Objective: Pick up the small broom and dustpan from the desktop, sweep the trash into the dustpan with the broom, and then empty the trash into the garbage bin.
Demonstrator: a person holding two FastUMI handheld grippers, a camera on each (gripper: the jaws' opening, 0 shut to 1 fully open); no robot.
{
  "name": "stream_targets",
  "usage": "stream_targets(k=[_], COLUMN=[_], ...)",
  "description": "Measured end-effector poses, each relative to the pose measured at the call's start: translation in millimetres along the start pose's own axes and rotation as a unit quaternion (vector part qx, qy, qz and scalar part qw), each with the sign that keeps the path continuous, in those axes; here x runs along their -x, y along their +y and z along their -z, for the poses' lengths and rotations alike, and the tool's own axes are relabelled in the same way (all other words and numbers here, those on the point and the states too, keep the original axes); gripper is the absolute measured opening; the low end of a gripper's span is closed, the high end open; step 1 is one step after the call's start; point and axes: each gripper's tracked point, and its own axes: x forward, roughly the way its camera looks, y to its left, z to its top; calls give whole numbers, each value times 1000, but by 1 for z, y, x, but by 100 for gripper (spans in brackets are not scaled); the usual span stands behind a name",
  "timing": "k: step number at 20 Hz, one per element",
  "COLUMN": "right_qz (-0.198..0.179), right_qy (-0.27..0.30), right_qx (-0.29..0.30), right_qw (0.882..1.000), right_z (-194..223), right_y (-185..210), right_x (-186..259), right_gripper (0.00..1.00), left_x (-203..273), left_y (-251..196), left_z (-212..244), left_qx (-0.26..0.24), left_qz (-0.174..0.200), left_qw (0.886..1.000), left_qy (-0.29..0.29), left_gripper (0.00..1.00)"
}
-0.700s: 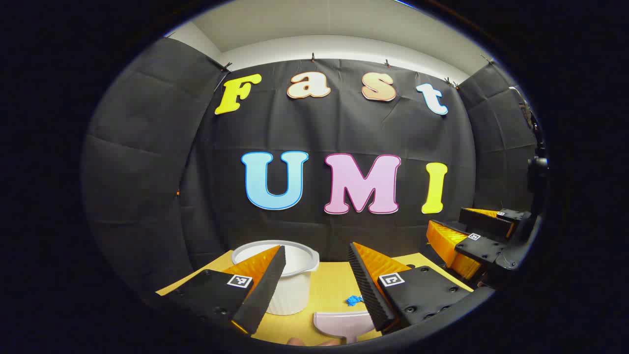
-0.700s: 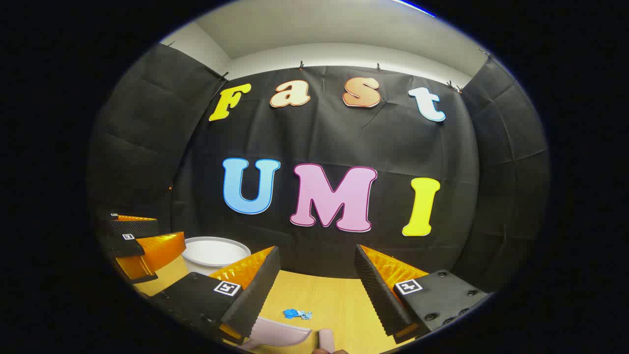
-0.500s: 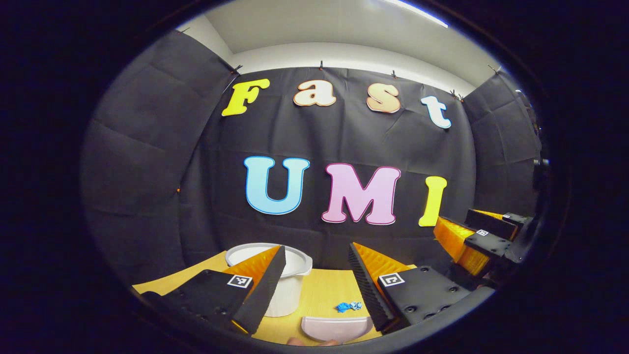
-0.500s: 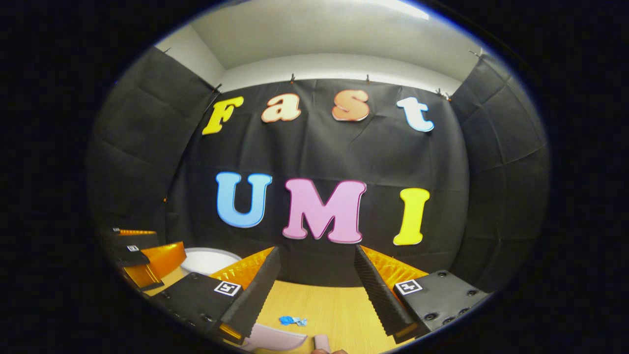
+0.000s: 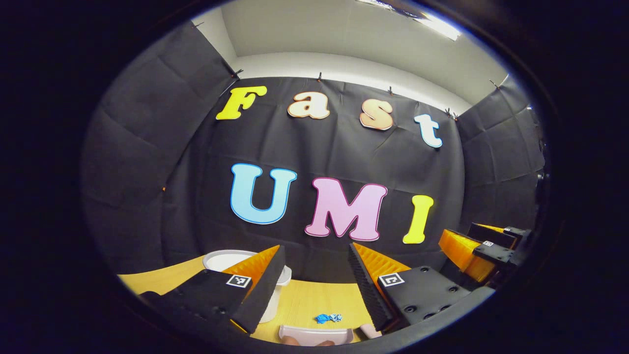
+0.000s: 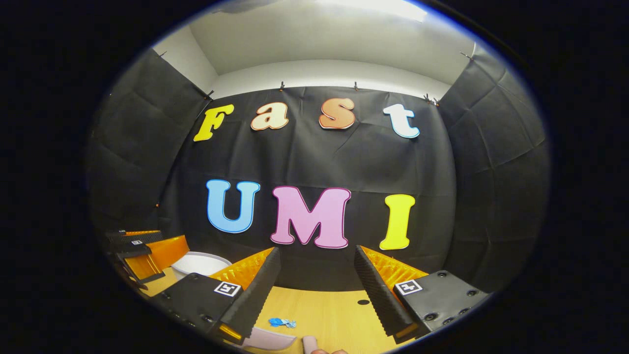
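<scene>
Between the wide-spread fingers of the left tongs (image 5: pixel 314 275) and of the right tongs (image 6: pixel 317 278), nothing is held, and both are raised above the worktop (image 6: pixel 334 309). At the near edge, low in both views, the pale dustpan (image 5: pixel 314 335) is seen with the blue scrap of trash (image 5: pixel 328 318) just beyond it, a pinkish handle (image 6: pixel 309 344), probably the broom's, to its right, and the white garbage bin (image 5: pixel 221 260) farther off to the left. For a sound pickup, both tongs should be tilted down and lowered to the near edge, kept wide until each handle sits squarely between the fingers.
</scene>
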Motion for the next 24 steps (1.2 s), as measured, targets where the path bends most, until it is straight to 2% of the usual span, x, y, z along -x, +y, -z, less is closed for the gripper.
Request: stream_targets(k=[2,6,9,11,12,13,14,18,24], right_qz=[0,-4,3,13,13,11,12,3,10], right_qy=[0,1,1,7,3,1,1,20,47], right_qx=[10,-12,-5,1,-4,-6,-3,9,19], right_qw=[1000,1000,1000,1000,1000,1000,1000,1000,999], right_z=[2,6,10,17,16,15,18,33,51], right_y=[-5,-10,-18,-24,-24,-22,-23,-20,-24], right_x=[-1,-2,-6,-5,-5,-5,-6,-8,-13], right_gripper=[93,93,93,93,93,98,93,93,93], left_x=[0,-2,-1,-2,-1,-1,-1,-2,-10], left_y=[-3,-9,-11,-18,-19,-19,-20,-16,-10], left_z=[1,6,3,13,14,17,21,31,48], left_qx=[-1,-54,-65,-82,-81,-76,-72,-63,-72], left_qz=[-2,-5,-19,-12,-11,-11,-9,-5,-2], left_qw=[1000,998,998,997,997,997,997,997,995], left_qy=[-4,3,-4,9,11,14,17,36,70], left_gripper=[77,77,77,77,77,77,77,77,77])
